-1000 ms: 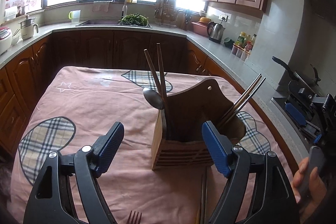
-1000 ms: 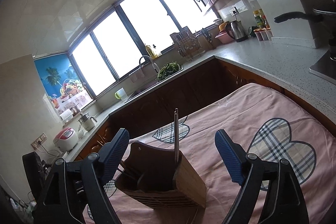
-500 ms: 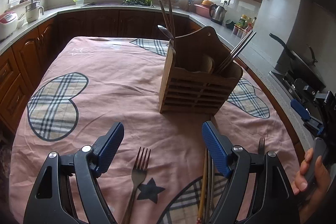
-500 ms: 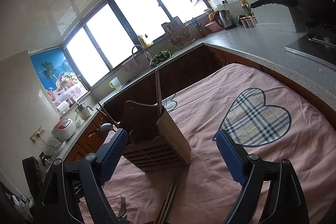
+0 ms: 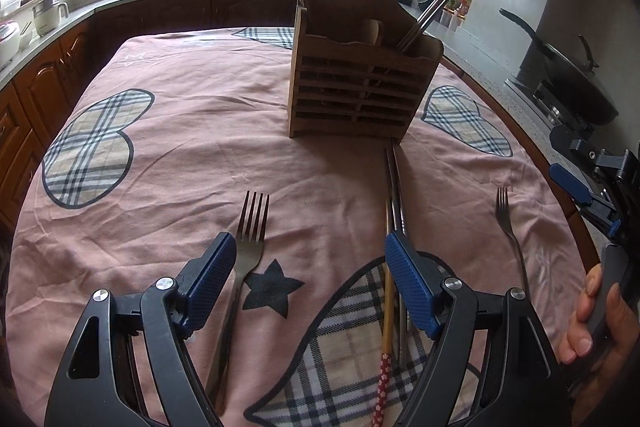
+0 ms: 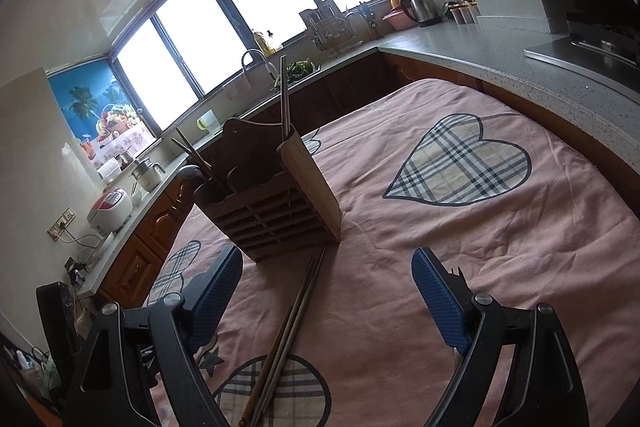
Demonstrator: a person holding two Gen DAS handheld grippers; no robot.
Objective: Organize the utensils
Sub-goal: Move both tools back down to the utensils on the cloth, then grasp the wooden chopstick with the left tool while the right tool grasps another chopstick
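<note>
On the pink tablecloth [image 5: 192, 131] stands the wooden utensil holder [image 5: 360, 83], with chopsticks and a spoon already inside. In front of it lie loose chopsticks [image 5: 394, 187] in a bundle. One fork [image 5: 250, 227] lies to the left of the bundle, a second fork [image 5: 505, 215] to the right. The left gripper [image 5: 310, 283] hovers above the cloth, jaws wide and empty — the first fork just beside its left finger. The right gripper [image 6: 326, 291] is also spread apart, holding nothing, above the chopsticks.
</note>
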